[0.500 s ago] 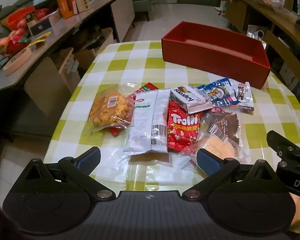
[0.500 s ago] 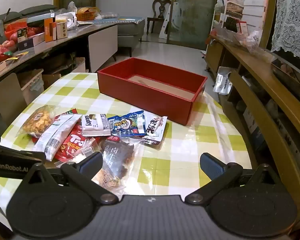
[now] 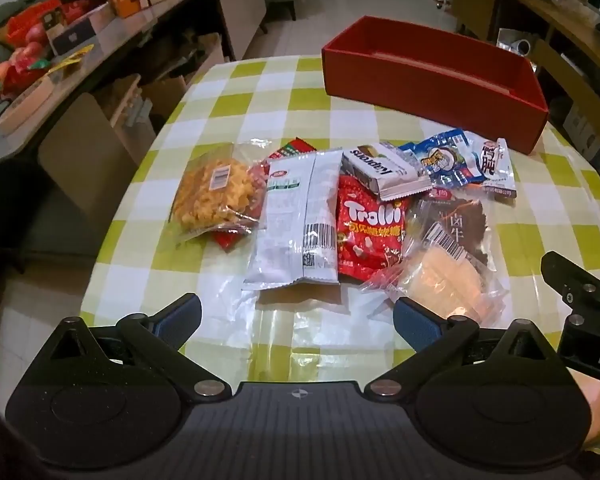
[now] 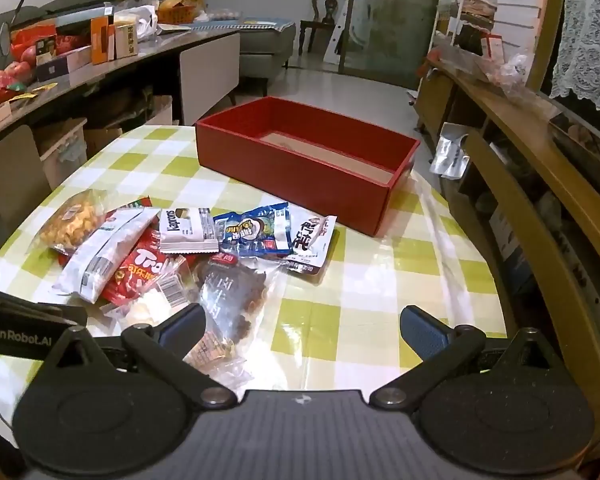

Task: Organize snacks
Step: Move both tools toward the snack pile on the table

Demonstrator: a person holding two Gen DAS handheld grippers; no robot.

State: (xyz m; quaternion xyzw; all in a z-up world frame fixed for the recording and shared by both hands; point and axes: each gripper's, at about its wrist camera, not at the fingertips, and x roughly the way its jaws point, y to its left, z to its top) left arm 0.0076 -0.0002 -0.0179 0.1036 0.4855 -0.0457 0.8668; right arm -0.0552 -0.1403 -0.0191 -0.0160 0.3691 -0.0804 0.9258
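A lived-in home, a dining and living room: checked oilcloth on the table [image 4: 340, 320], grey sofa [image 4: 260, 48] and carved wooden chair [image 4: 328, 4] at the back, long sideboard [image 4: 112, 68] crowded with cartons and red fruit [image 4: 16, 70], lace curtain [image 4: 588, 32] over a wooden shelf unit [image 4: 540, 148], tiled floor

A loose cluster of snack packets lies flat across the middle of the left wrist view: a clear bag of yellow crackers [image 3: 216, 196] at left, a long white pouch [image 3: 300, 220], a red Trolli bag [image 3: 370, 232], a white Kapions packet [image 3: 384, 170], a blue packet [image 3: 448, 160], and a dark clear bag [image 3: 456, 224]. An open red box [image 3: 432, 80], empty, sits upper right.
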